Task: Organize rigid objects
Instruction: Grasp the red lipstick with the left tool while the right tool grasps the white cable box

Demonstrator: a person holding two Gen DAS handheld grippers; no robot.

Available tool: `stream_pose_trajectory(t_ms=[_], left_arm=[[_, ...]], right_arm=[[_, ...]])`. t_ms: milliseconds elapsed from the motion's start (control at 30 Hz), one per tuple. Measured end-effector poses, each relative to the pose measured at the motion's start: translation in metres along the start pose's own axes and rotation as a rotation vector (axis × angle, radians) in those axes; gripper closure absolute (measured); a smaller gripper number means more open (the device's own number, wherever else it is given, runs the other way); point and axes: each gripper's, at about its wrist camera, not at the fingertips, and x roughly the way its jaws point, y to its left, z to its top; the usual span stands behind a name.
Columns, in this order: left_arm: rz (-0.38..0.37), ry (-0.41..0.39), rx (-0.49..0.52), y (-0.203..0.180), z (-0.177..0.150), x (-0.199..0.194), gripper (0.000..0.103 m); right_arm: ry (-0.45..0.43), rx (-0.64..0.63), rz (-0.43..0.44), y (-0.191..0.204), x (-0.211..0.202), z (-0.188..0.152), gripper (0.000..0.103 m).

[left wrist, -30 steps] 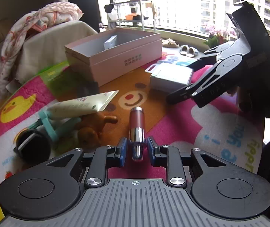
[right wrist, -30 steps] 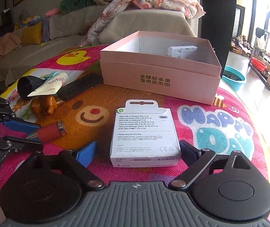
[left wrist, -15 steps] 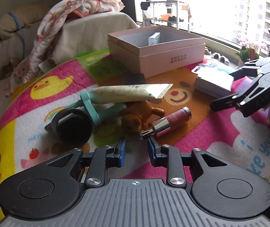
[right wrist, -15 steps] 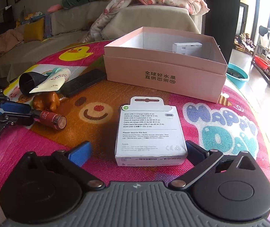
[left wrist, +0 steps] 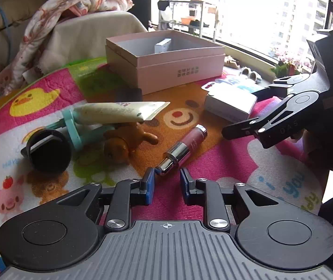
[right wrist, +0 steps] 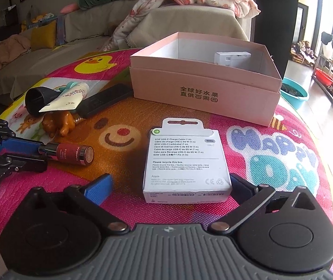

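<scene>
A red lipstick (left wrist: pixel 185 147) with a silver cap lies slanted on the play mat. Its cap end sits between the fingertips of my left gripper (left wrist: pixel 166 182), whose jaws are closing; a gap still shows at the right pad. In the right wrist view the left gripper (right wrist: pixel 43 154) reaches in from the left edge onto that lipstick (right wrist: pixel 73 154). My right gripper (right wrist: pixel 169 178) stands wide open around the near end of a white cable box (right wrist: pixel 185 161), its left pad well clear. An open pink box (right wrist: pixel 203 93) stands behind with a small white carton (right wrist: pixel 233 58) inside.
A cream tube (left wrist: pixel 119 112), a brown toy dog (left wrist: pixel 124 144), a black funnel-shaped cup (left wrist: pixel 47 151) and a teal plastic piece (left wrist: pixel 73 130) crowd the mat's left side. A black remote-like slab (right wrist: pixel 105 100) lies by the pink box. A blanket-draped sofa (right wrist: pixel 189 21) rises behind.
The lipstick, earlier straight between the left pads, now slants away to the right with only its cap end at the tips. The right jaws spread a little wider around the cable box.
</scene>
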Motion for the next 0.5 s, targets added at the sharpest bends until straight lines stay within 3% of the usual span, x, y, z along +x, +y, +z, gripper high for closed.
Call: stream_pose_trajectory(t_ms=[33,133,167,233,500], left_arm=[[-0.006,0.000,-0.012,-0.001,0.000,0.000,0.076],[-0.037,-0.007,-0.020,-0.007,-0.002,0.001,0.054],[-0.039,-0.007,-0.003,-0.010,-0.002,0.001,0.051],[-0.025,0.002,0.038,-0.014,-0.002,0.002,0.051],[-0.022,-0.003,0.039,-0.016,-0.002,0.001,0.051]], right_arm=[[0.000,0.001,0.000,0.000,0.000,0.000,0.000],[-0.001,0.002,0.001,0.000,0.000,0.000,0.000],[-0.001,0.003,0.001,0.000,0.000,0.000,0.000],[-0.003,0.004,0.002,0.000,0.000,0.000,0.000],[-0.007,0.003,-0.005,0.001,-0.001,-0.001,0.000]])
